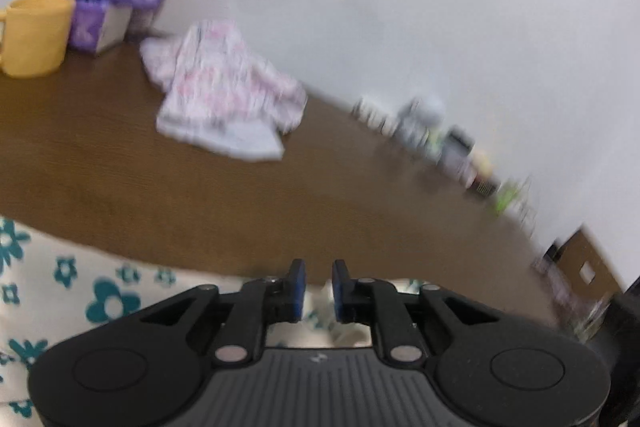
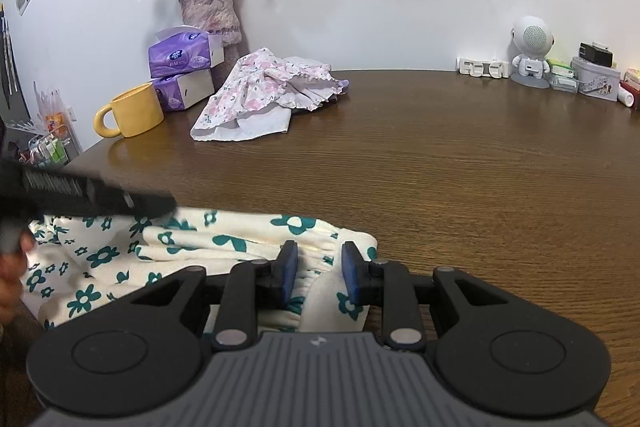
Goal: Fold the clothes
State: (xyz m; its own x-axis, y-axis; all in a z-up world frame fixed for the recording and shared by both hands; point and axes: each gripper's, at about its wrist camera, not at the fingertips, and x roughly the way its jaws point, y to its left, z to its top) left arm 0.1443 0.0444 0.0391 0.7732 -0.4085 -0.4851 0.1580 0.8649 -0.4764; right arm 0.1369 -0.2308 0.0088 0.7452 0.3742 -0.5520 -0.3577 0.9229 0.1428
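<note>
Floral garment (image 2: 224, 247) under R gripper (image 2: 319, 277), btwn pads.

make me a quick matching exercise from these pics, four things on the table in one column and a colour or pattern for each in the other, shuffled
Things:
1. mug
2. tissue boxes
3. garment by the wall
4. garment at the near edge

Colour or pattern:
A. cream with teal flowers
B. purple
C. yellow
D. white with small pink flowers

Pairs: 1-C, 2-B, 3-D, 4-A
</note>
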